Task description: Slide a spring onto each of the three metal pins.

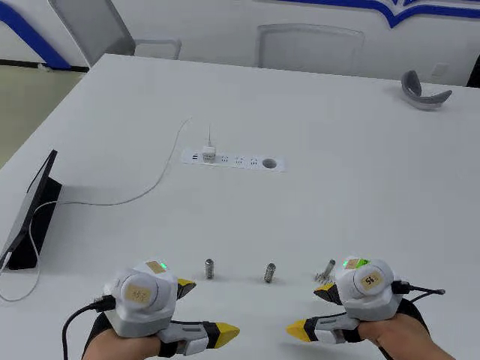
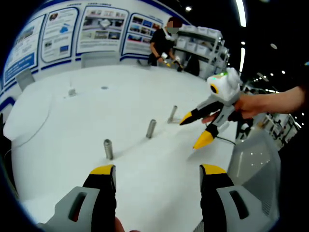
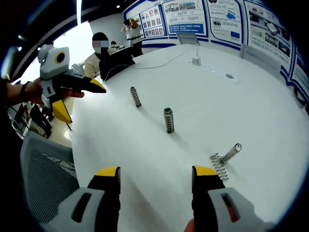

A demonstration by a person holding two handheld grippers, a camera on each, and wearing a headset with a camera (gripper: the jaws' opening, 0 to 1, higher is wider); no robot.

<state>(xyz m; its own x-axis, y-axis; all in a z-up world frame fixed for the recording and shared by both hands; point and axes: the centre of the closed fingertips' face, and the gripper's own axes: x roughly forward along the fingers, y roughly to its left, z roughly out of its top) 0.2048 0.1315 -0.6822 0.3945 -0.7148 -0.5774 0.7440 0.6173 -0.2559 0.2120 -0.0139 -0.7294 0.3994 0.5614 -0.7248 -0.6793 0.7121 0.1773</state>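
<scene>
Three metal pins stand in a row near the front edge of the white table (image 1: 360, 187), between the two grippers. The left pin (image 3: 135, 96) and the middle pin (image 3: 168, 120) are upright, each with coils running along the shaft — I judge those two done. The third pin (image 3: 232, 152), nearest the right gripper (image 3: 155, 171), leans over. Its upper end is bare and its spring (image 3: 219, 164) sits bunched at the low end, touching it; cannot tell whether it is threaded on or only lying beside. So roughly two of three are finished, and the last likely needs its spring seated and the pin set straight. Right gripper: jaws wide apart, nothing between them, hovering just short of that pin. Left gripper (image 2: 158, 170): jaws likewise spread and empty, near the left pin. A power strip (image 1: 232, 160) lies well beyond.
</scene>
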